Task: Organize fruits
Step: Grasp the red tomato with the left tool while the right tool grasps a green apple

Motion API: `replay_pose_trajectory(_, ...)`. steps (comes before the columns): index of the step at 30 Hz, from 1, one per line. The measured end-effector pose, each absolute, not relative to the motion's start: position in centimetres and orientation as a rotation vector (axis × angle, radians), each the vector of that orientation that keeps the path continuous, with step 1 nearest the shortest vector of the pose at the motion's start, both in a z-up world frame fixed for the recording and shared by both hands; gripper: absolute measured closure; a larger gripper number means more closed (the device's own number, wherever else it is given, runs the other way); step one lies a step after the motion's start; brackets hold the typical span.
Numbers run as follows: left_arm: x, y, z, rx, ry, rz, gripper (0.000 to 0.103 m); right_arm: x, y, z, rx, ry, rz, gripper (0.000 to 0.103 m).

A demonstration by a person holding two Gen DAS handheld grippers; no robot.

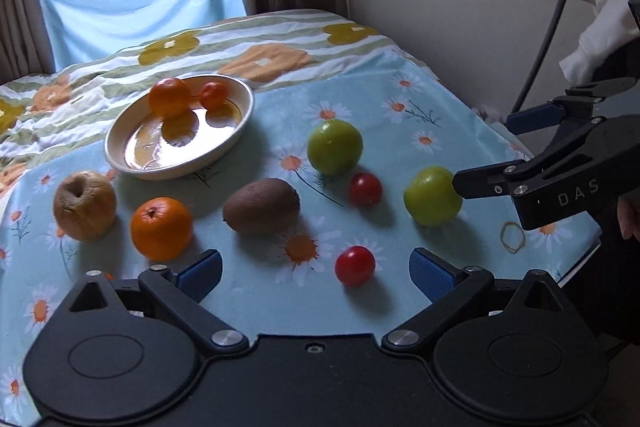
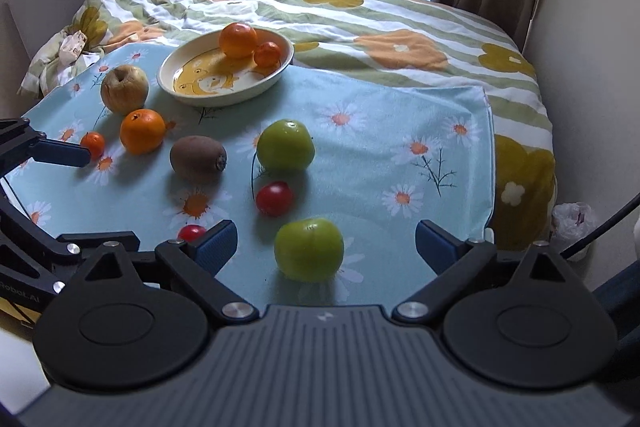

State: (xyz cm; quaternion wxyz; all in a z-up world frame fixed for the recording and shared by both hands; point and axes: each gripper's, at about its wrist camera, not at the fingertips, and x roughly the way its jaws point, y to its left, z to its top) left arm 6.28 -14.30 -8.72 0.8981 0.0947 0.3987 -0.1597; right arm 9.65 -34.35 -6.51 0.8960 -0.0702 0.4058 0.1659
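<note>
A cream bowl (image 1: 240,131) (image 2: 224,101) holds an orange (image 1: 170,102) and a small orange fruit (image 1: 214,95). On the daisy cloth lie a wrinkled yellow-brown apple (image 1: 85,205), an orange (image 1: 161,228), a kiwi (image 1: 262,206), two green fruits (image 1: 335,147) (image 1: 432,195) and two red tomatoes (image 1: 366,189) (image 1: 355,265). My left gripper (image 1: 316,267) is open above the cloth, with the nearer tomato just ahead. My right gripper (image 2: 326,245) is open, and the nearer green fruit (image 2: 308,249) sits between its fingertips, ungripped.
The daisy cloth (image 2: 400,115) lies over a flowered, striped quilt (image 2: 400,27) on a bed. A wall runs along the right side. A rubber band (image 1: 513,237) lies near the cloth's right edge. A small orange fruit (image 2: 93,143) sits by the left gripper's finger.
</note>
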Motion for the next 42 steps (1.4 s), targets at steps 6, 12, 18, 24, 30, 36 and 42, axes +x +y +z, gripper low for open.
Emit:
replay_pose_trajectory(6,7.7,-15.6,-12.0,0.235,0.870,-0.406,0.025,10.5,-35.3,-8.7,-0.099,0.866,0.359,0.000)
replay_pose_trajectory(12,8.7,-16.2,-13.7,0.229,0.898,-0.424,0.043,11.2,-35.3,-10.2,-0.084,0.892,0.377,0.000)
replay_pose_trajectory(18,9.1,-16.6,-14.0,0.218,0.905,-0.442,0.070,11.6,-35.1,-10.8,-0.073,0.896,0.384,0.000)
replay_pose_trajectory(24,8.8,-16.9,-14.0,0.222,0.905,-0.442,0.071,12.1,-34.8,-11.4,-0.051,0.929,0.405,0.015)
replay_pose_trajectory(30,8.1,-16.5,-13.9,0.239,0.908,-0.437,0.071,12.4,-34.2,-11.6,-0.054,0.933,0.415,0.021)
replay_pose_trajectory(36,7.7,-16.0,-13.8,0.236,0.914,-0.426,0.071,12.9,-34.0,-12.1,-0.038,0.941,0.417,0.027)
replay_pose_trajectory(42,7.1,-15.5,-13.8,0.231,0.916,-0.407,0.071,12.8,-33.9,-12.0,-0.037,0.931,0.431,0.035)
